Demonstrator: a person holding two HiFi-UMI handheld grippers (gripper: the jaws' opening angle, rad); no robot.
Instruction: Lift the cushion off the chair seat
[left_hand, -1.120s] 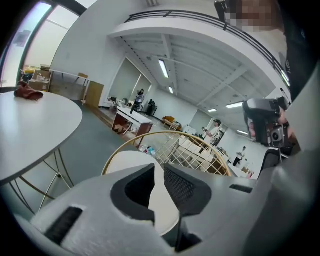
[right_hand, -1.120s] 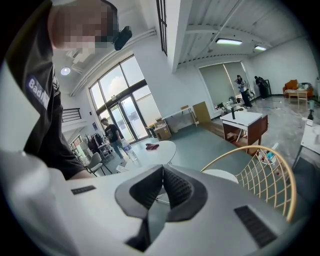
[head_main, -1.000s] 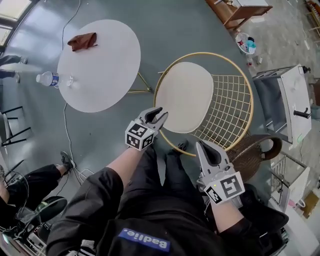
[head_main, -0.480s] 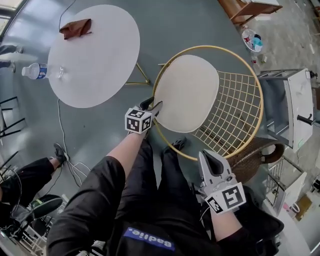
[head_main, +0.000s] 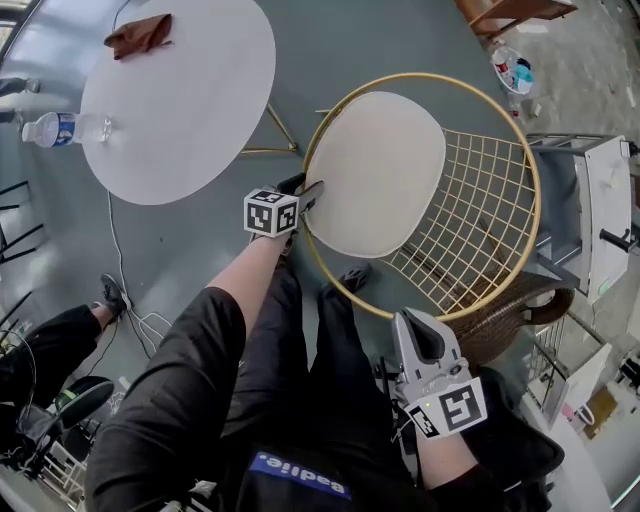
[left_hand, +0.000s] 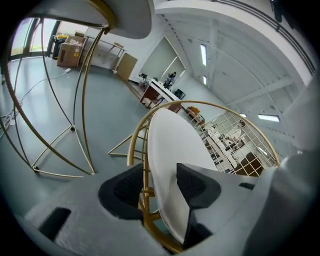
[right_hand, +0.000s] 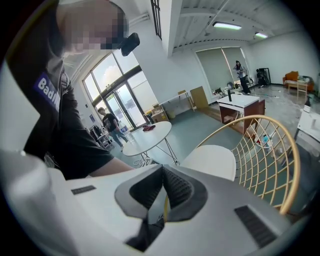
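An off-white oval cushion (head_main: 375, 170) lies on the seat of a gold wire chair (head_main: 480, 210). My left gripper (head_main: 303, 192) is at the cushion's near-left edge. In the left gripper view its jaws are opening, one on each side of the cushion (left_hand: 172, 150) edge and the gold rim (left_hand: 134, 150). The pads (left_hand: 194, 186) do not press on either. My right gripper (head_main: 416, 325) hangs over the person's lap, short of the chair's front rim. Its jaws are shut on nothing (right_hand: 162, 172).
A round white table (head_main: 180, 90) stands left of the chair and bears a brown cloth (head_main: 138, 33) and a water bottle (head_main: 62, 127). A wicker basket (head_main: 510, 315) and a white cabinet (head_main: 600, 220) are at the right. Cables trail on the floor at left.
My left gripper came down from above the seat to the cushion's left edge, and its jaws spread around it. My right gripper sank a little toward the lap.
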